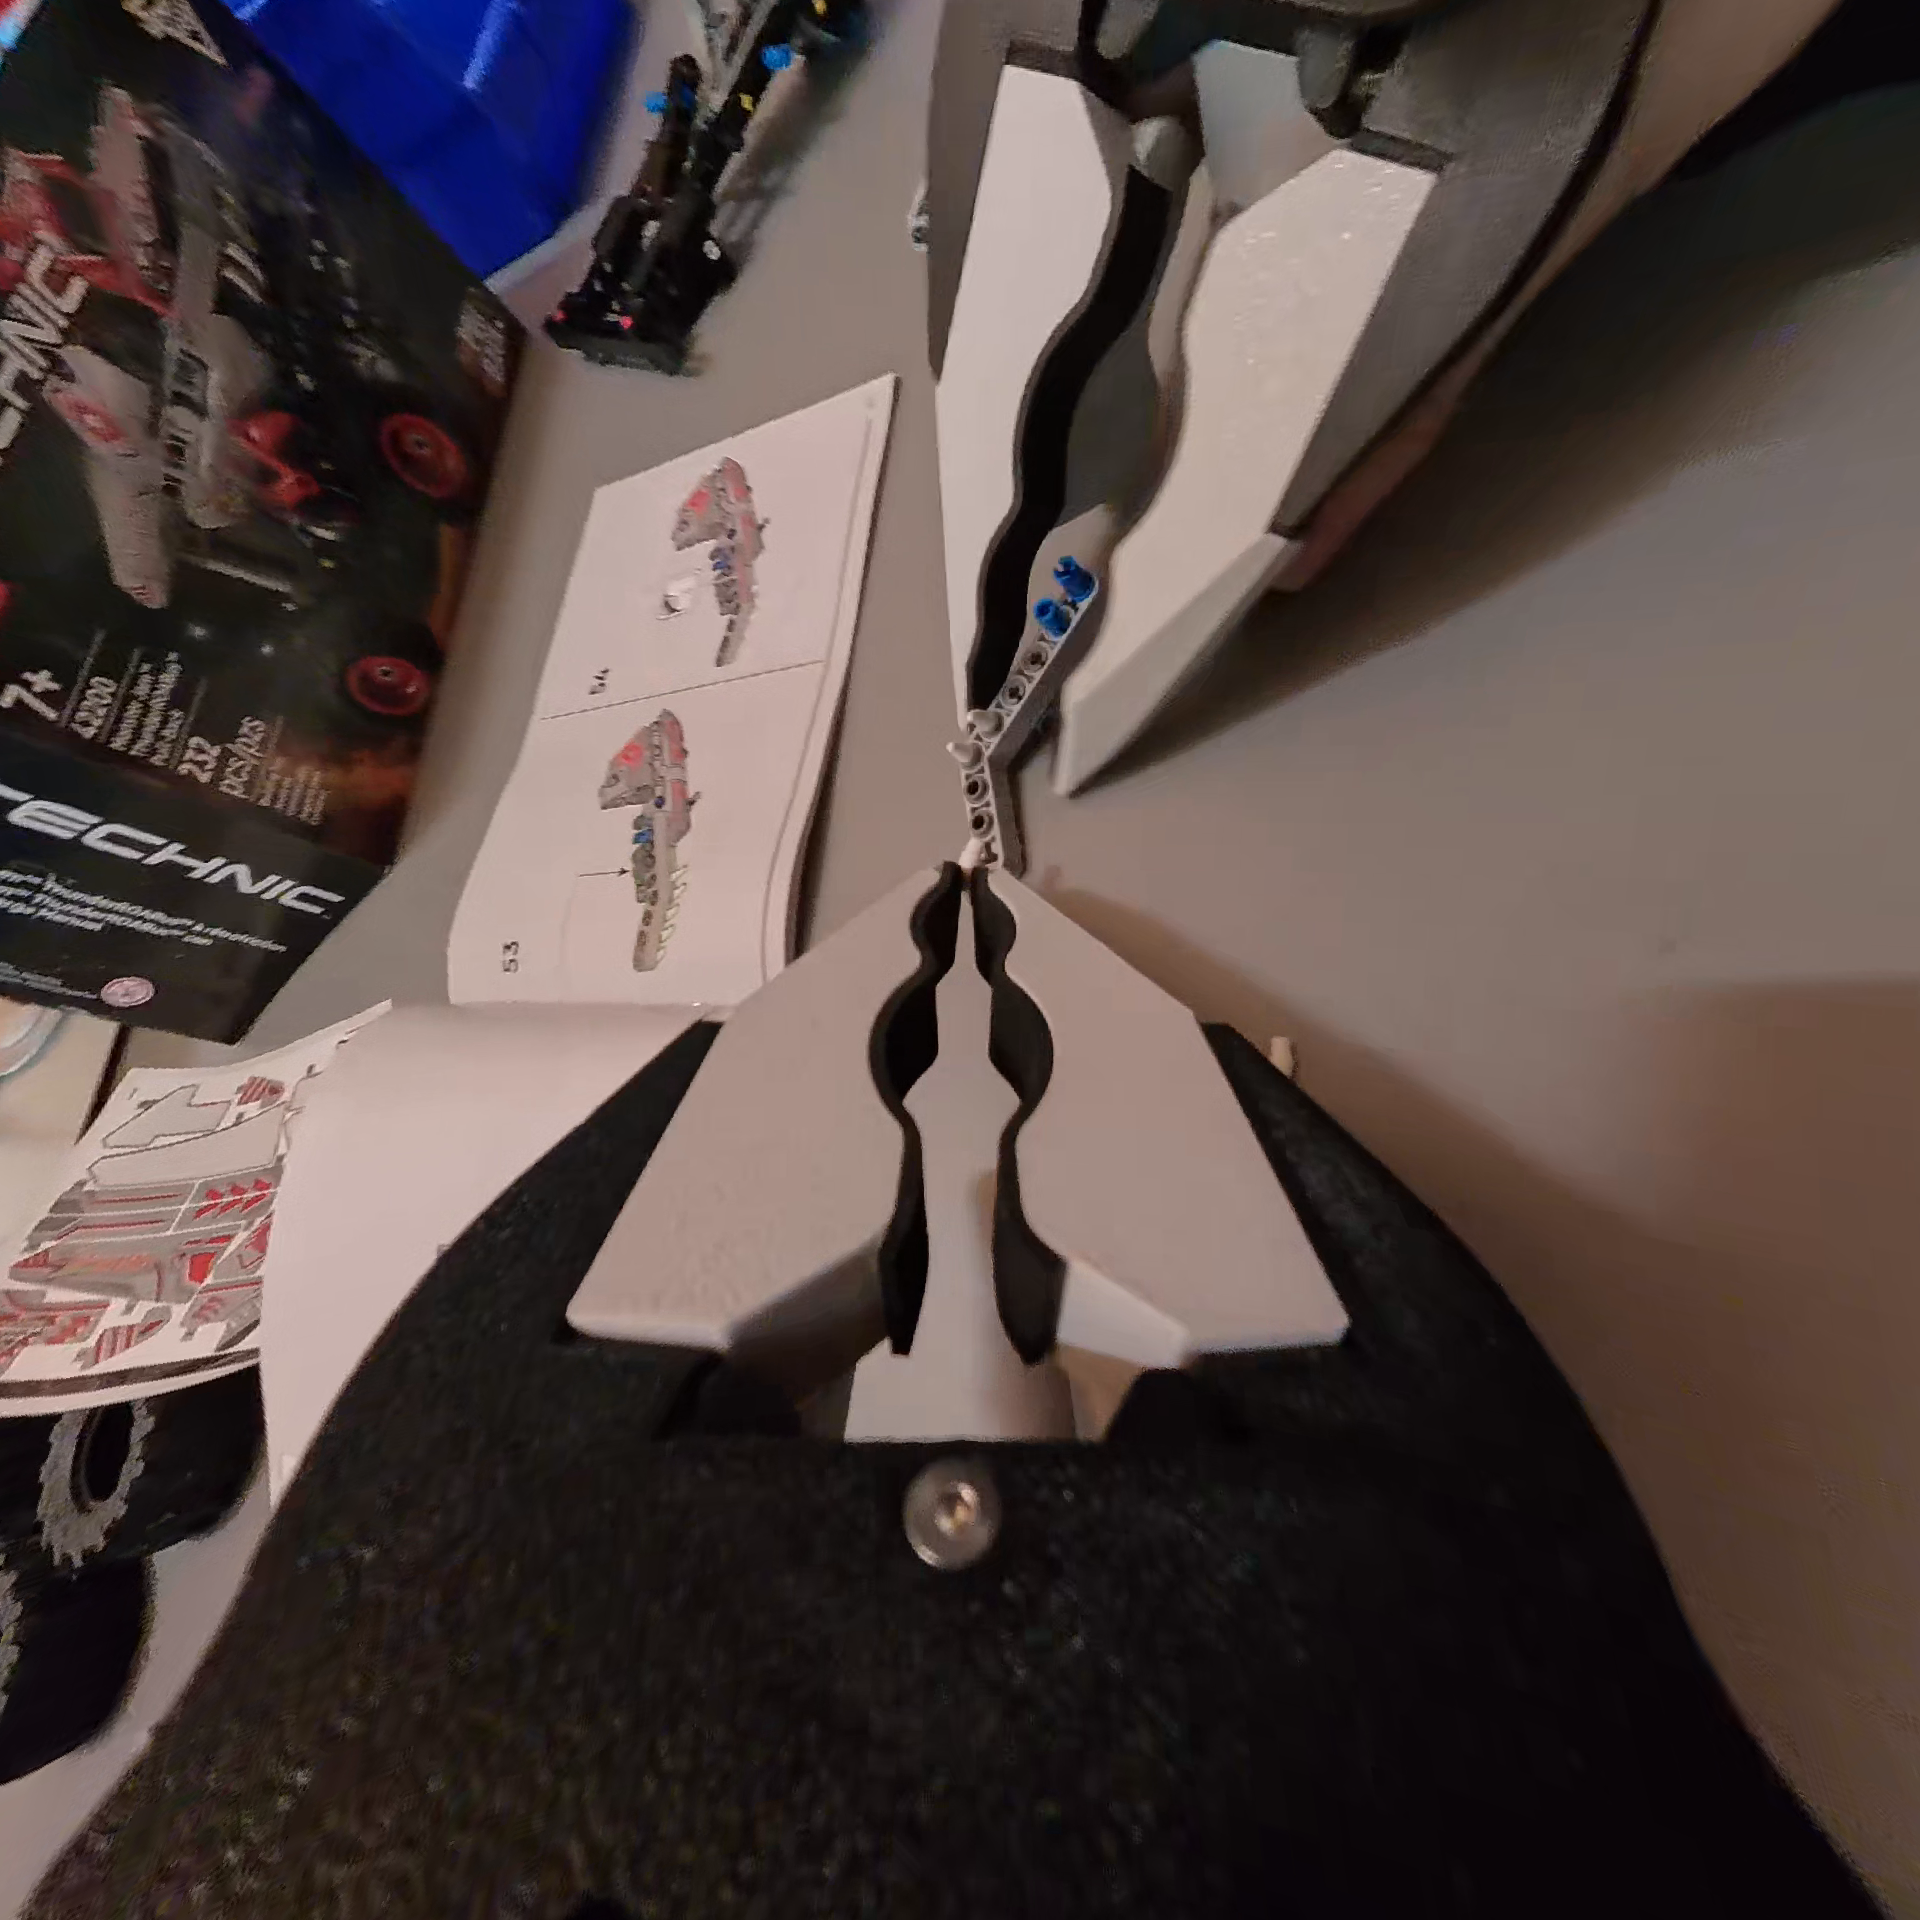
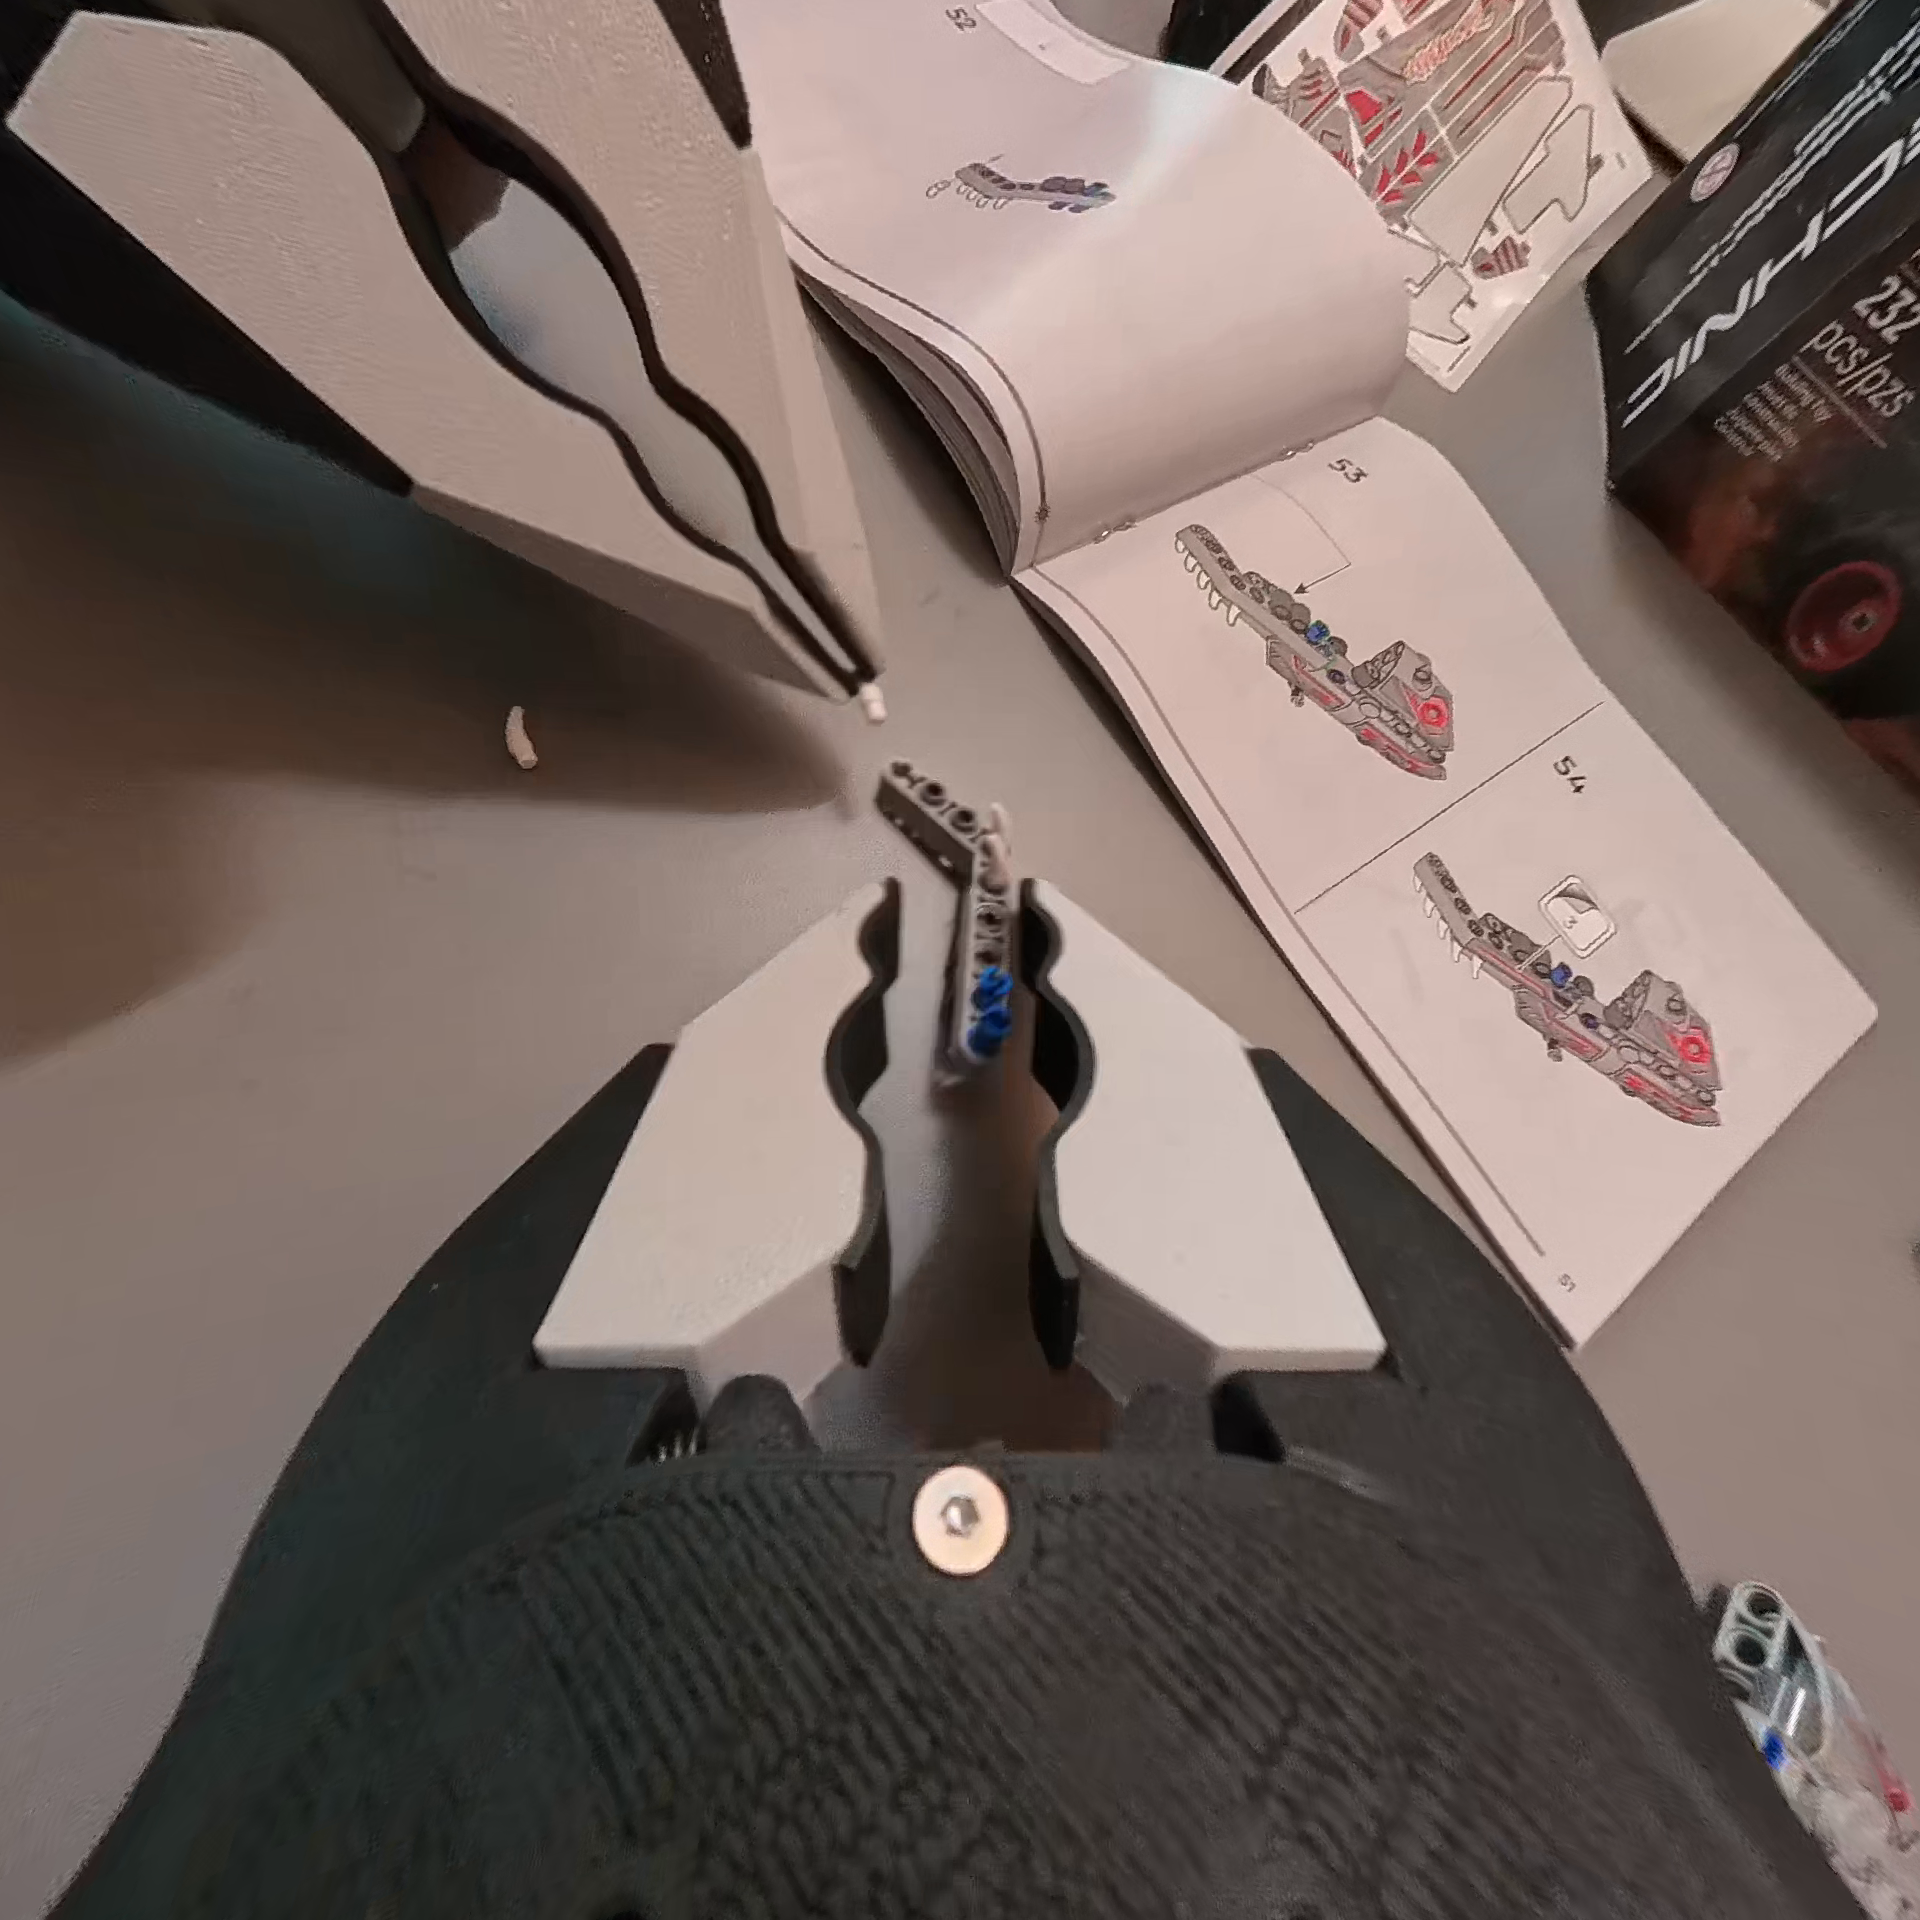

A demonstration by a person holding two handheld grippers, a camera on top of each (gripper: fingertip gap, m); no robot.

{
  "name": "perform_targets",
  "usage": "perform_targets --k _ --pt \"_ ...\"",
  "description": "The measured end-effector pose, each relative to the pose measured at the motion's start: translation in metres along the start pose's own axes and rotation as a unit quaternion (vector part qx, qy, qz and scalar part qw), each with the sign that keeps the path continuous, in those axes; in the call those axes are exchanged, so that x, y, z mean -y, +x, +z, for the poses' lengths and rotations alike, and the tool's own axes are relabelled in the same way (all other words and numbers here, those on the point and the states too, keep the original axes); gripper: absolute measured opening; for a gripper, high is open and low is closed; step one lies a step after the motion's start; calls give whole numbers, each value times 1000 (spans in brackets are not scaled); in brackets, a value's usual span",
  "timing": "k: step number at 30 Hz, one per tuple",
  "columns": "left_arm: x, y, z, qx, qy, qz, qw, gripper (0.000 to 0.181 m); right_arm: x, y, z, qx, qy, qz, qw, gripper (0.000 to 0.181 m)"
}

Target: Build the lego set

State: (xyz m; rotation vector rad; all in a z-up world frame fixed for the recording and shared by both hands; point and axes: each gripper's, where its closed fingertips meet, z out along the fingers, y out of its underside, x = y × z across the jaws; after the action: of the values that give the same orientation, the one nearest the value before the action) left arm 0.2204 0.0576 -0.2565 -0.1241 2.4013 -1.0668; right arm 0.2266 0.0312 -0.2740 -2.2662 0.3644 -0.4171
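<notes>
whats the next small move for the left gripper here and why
Probably ease the left gripper forward to seat its white tooth in the grey beam. The right gripper holds the beam with its free end toward the tooth, a gap remains between them, and a spare tooth lies on the table.

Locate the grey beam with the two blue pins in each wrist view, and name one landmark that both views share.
Left wrist view: the grey beam sits just above centre, held in the far right gripper.
Right wrist view: the beam sits at centre, between this view's own fingers.
Shared landmark: the open instruction booklet, left of the beam in the left view, right of it in the right view.
</notes>
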Motion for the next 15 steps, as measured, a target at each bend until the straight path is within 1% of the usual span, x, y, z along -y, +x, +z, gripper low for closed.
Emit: perform_targets --k 1,2,4,6,7,9,11,13,15 --pt "2 -2 -1 5 5 -4 1000 0 -1 -1 -2 9 2 6 1000 29" --pt "5 -5 -3 11 15 -8 1000 0 -1 -1 -4 16 4 9 1000 33" --pt "15 -10 -7 25 42 -16 999 0 2 4 -12 5 17 5 1000 35" --pt "26 -15 -12 40 67 -15 997 0 16 8 -25 -9 52 -1 999 32" --pt "32 -16 -14 49 82 -7 995 0 25 7 -31 -6 71 0 997 27" --pt "47 -18 -20 68 113 15 991 0 41 -1 -41 20 108 3 994 21" --pt "58 -17 -25 83 134 43 986 0 51 -1 -49 29 135 20 990 14" --pt "66 -15 -30 98 149 74 981 0 58 -1 -54 52 166 52 983 15" --pt "70 -14 -33 110 155 100 977 0 67 -5 -61 92 205 91 970 11"
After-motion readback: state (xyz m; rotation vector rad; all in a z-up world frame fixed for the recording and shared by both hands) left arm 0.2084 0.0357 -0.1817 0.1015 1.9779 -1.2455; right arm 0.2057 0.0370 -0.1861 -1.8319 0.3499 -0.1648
